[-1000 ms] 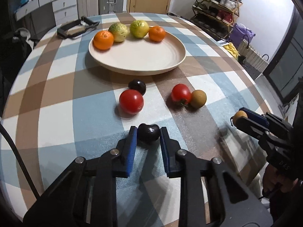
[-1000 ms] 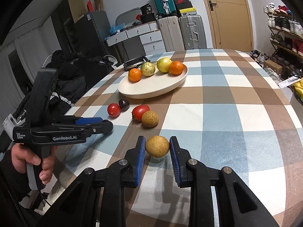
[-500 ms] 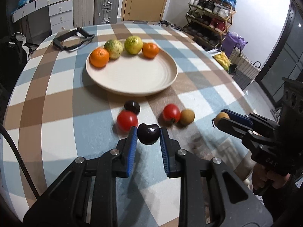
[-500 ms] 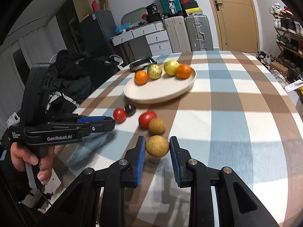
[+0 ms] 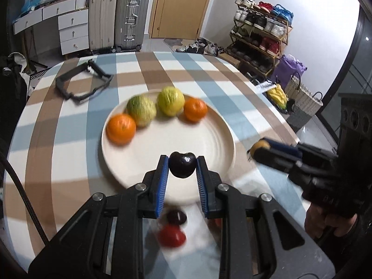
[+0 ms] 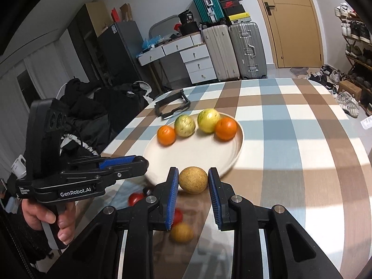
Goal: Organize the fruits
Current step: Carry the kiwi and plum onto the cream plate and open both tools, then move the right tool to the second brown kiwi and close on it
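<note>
While over the plate (image 5: 223, 139) rim, dark plum (image 5: 182, 164) between left fingers (image 5: 162, 176).

Checked table (image 5: 76, 167) (round) bears plate (image 5: 209, 144), black frame (image 5: 81, 83), tomato (image 5: 172, 236).

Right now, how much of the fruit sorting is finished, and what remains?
Done: two oranges and two green fruits lie on the plate. In hand: the left tool carries a dark plum over the plate; the right tool carries a brown fruit. Left: a red tomato and a few other small fruits on the table.
</note>
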The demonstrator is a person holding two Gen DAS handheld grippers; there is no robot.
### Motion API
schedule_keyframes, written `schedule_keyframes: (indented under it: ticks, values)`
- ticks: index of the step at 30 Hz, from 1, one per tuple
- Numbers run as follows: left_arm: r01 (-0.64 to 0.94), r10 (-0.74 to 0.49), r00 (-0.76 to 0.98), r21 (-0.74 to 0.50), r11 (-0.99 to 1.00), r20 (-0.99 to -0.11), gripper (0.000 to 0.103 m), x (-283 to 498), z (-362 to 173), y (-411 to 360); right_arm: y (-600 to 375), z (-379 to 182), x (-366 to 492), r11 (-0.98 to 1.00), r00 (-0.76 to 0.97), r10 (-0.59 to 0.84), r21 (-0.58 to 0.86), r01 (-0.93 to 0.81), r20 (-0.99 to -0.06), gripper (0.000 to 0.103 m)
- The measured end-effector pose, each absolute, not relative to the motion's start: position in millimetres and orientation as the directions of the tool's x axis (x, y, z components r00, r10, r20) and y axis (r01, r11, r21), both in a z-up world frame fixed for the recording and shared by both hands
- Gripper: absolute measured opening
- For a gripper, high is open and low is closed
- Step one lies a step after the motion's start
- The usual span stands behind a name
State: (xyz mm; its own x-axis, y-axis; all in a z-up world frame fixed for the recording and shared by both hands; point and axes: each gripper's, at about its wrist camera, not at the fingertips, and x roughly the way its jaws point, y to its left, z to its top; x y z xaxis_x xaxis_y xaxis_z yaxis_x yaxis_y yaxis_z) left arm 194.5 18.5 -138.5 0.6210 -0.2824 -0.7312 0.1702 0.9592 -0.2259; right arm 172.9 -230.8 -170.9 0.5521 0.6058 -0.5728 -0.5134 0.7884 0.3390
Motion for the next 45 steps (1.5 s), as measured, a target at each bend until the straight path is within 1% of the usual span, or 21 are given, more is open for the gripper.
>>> schedule_keyframes:
  ticks: [7, 16, 23, 30, 32, 34, 35, 36, 37, 39, 42, 45]
  values:
    - [0.164, -0.319, 0.594, -0.276, 0.947, -0.739, 0.021, 256.9, -151.5, 26.1, -207.5, -182.1, 220.2, 0.776, 0.514, 0.611, 0.328, -0.538, -0.602, 0.027]
    - [0.169, -0.353, 0.545, -0.313, 0.935, -0.760, 0.021, 304.5, -176.5, 22.5, -175.8, -200.5, 264.5, 0.765, 0.470, 0.592, 0.275, -0.582, -0.655, 0.027]
    - [0.151, -0.350, 0.534, -0.321, 0.935, -0.769, 0.021, 318.6, -184.2, 24.2, -166.3, -209.1, 280.2, 0.769, 0.473, 0.568, 0.229, -0.597, -0.673, 0.027]
    - [0.130, -0.354, 0.539, -0.340, 0.931, -0.764, 0.022, 314.7, -180.2, 28.3, -163.2, -208.1, 284.6, 0.773, 0.499, 0.562, 0.205, -0.600, -0.659, 0.027]
    - [0.133, -0.358, 0.540, -0.343, 0.930, -0.762, 0.022, 309.5, -176.8, 27.7, -163.8, -206.1, 283.6, 0.775, 0.504, 0.561, 0.202, -0.599, -0.657, 0.032]
    - [0.146, -0.369, 0.551, -0.349, 0.926, -0.748, 0.024, 302.0, -171.7, 27.7, -167.9, -202.1, 280.9, 0.778, 0.510, 0.566, 0.214, -0.591, -0.648, 0.043]
    - [0.153, -0.370, 0.552, -0.346, 0.926, -0.747, 0.027, 297.8, -169.0, 26.8, -171.1, -199.9, 278.9, 0.784, 0.520, 0.564, 0.218, -0.582, -0.642, 0.056]
    - [0.158, -0.369, 0.554, -0.341, 0.927, -0.746, 0.027, 294.0, -166.3, 25.9, -175.3, -197.5, 276.7, 0.796, 0.537, 0.554, 0.218, -0.564, -0.636, 0.067]
    - [0.162, -0.366, 0.562, -0.336, 0.928, -0.742, 0.027, 288.3, -162.5, 25.0, -181.2, -194.3, 273.0, 0.803, 0.551, 0.555, 0.227, -0.551, -0.623, 0.070]
    - [0.164, -0.358, 0.582, -0.327, 0.931, -0.730, 0.029, 274.3, -153.7, 24.1, -192.0, -187.0, 264.5, 0.800, 0.563, 0.571, 0.252, -0.544, -0.597, 0.071]
    - [0.149, -0.337, 0.621, -0.316, 0.937, -0.708, 0.037, 253.9, -140.4, 24.4, -207.0, -176.0, 245.2, 0.820, 0.605, 0.550, 0.238, -0.520, -0.576, 0.088]
    - [0.129, -0.311, 0.657, -0.304, 0.944, -0.687, 0.042, 233.0, -126.9, 26.5, -220.7, -166.4, 224.6, 0.838, 0.642, 0.528, 0.218, -0.501, -0.556, 0.089]
